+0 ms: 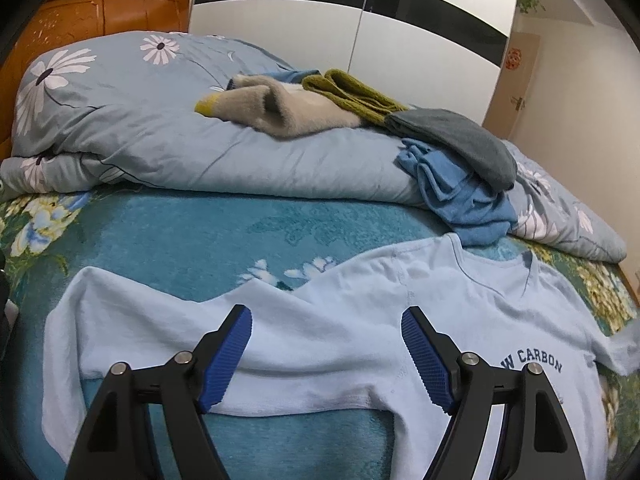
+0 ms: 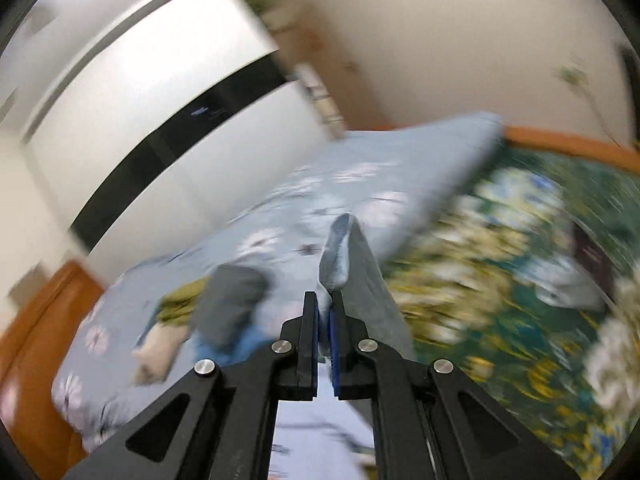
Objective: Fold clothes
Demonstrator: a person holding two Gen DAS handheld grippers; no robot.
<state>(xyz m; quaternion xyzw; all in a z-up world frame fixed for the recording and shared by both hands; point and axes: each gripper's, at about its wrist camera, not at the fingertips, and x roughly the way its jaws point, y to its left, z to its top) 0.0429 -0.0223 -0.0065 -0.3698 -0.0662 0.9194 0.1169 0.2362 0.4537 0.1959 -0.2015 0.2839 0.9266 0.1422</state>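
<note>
T-shirt flat on bed; clothes pile on quilt behind.

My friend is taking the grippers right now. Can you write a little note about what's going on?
Left gripper: open, above the light blue T-shirt, which lies spread on the bed.
Right gripper: shut on a pale blue piece of cloth; view blurred.
Unfolded clothes pile sits on the duvet.
Done: nothing folded yet.
Left: fold the T-shirt, then the pile.

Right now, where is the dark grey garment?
In the left wrist view, the dark grey garment lies right of centre on the folded floral duvet, atop the blue top, beside the olive-green knit.
</note>
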